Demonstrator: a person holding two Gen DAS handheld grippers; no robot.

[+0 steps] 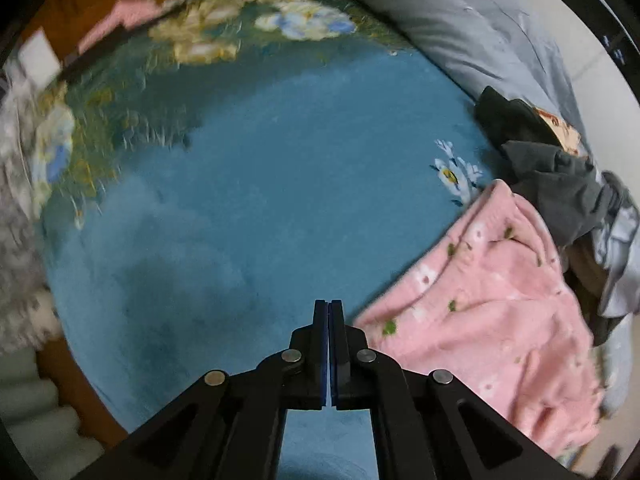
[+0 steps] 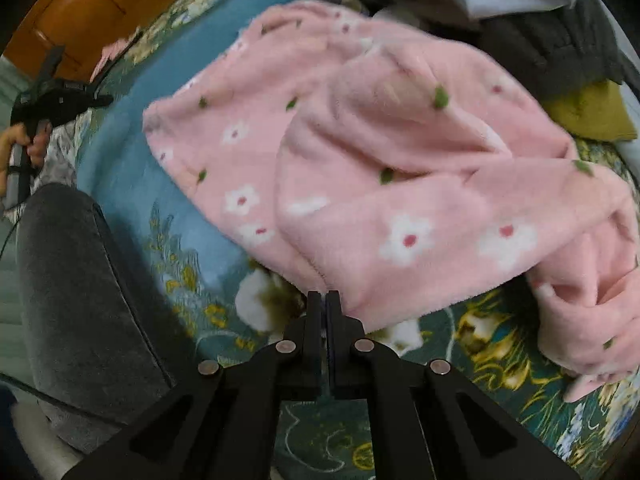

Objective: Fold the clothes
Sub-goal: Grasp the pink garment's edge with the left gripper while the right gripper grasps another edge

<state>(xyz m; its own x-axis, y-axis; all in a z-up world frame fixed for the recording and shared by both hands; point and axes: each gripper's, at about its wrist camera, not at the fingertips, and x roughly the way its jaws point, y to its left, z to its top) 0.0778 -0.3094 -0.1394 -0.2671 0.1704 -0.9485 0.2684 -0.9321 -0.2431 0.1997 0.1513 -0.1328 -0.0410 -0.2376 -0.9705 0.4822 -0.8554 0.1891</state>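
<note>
Both grippers, left gripper (image 1: 329,308) and right gripper (image 2: 324,298), are pressed together, seemingly empty. Filling centre frame, the pink fleece garment (image 2: 400,152) looks soft, light, floppy; pinch its near hem.

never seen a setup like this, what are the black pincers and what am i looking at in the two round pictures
Each picture comes from a fisheye camera on a handheld two-finger gripper, one per hand. The left gripper is shut and holds nothing, over a blue floral bedspread. The right gripper is also shut, at the hem of a pink garment lying crumpled on the bed; whether it pinches the fabric is unclear. Dark clothes are piled behind. The right view also shows the person's hand gripping the other tool.
</note>
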